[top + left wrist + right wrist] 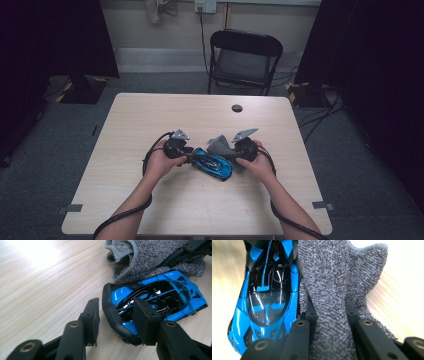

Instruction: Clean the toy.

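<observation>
A: Between the left gripper (116,320)'s 2 jaws sits the tail of the blue toy car (155,302); the pads stand just off it, not yet pinching.

B: Likely to steady it for wiping. And the right gripper (329,315)?

A: Clamped on the grey cloth (332,290), which lies against the car's flank, on the table (150,120).

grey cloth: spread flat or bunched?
Bunched. The grey terry cloth stands in folds, pinched between the right gripper jaws beside the blue toy car.
</observation>
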